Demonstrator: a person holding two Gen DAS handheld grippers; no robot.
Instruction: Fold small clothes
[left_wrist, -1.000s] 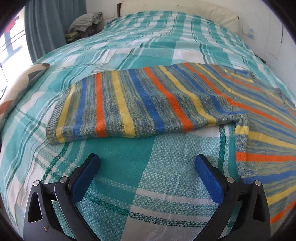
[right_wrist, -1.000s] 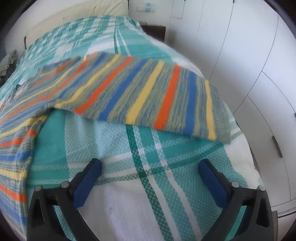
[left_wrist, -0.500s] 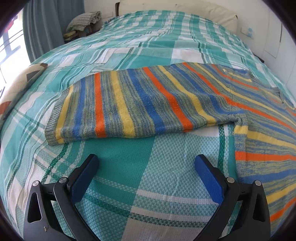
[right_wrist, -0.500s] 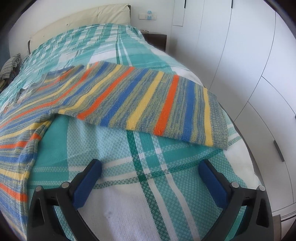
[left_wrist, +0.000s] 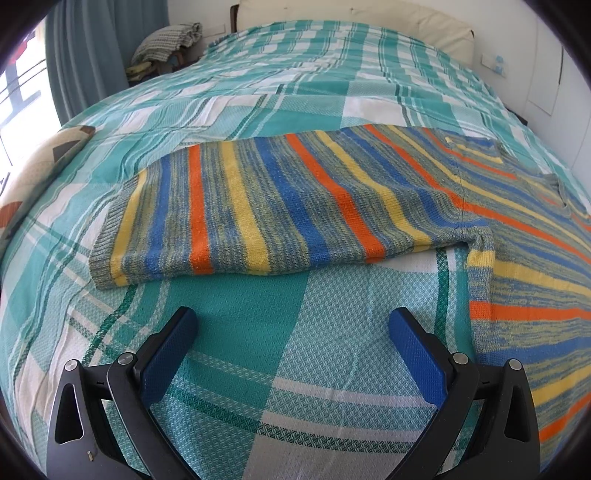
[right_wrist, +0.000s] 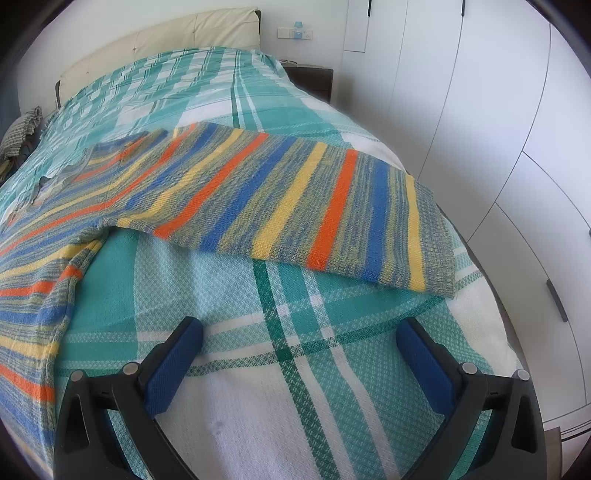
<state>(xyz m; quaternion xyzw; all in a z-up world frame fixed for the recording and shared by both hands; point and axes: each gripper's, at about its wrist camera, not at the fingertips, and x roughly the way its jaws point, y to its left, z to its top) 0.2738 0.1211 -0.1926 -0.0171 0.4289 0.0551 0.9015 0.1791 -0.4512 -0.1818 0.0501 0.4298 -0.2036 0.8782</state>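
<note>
You have a bed (left_wrist: 280, 85) in front of you, covered edge to edge by a teal, green and white plaid blanket (left_wrist: 258, 332). To your right stand white wardrobe doors (right_wrist: 480, 110), and a dark nightstand (right_wrist: 314, 79) sits beside the cream headboard (right_wrist: 166, 40). At the far left corner a curtain (left_wrist: 74, 55) hangs by the window, with a small pile of folded cloth (left_wrist: 166, 40) near it.

The sweater (left_wrist: 295, 199), knitted in blue, orange, yellow and grey stripes, lies flat on the blanket with both sleeves spread out sideways. Its left sleeve (left_wrist: 221, 210) stretches across the left wrist view, cuff toward the left edge of the bed. Its right sleeve (right_wrist: 314, 210) stretches across the right wrist view, cuff close to the bed's right edge. The body lies between your two grippers, its neckline toward the headboard.

Your left gripper (left_wrist: 293, 325) hovers over bare blanket just short of the left sleeve, jaws spread wide and holding nothing. Your right gripper (right_wrist: 299, 334) is the same: wide apart, empty, near the right sleeve but not touching it.
</note>
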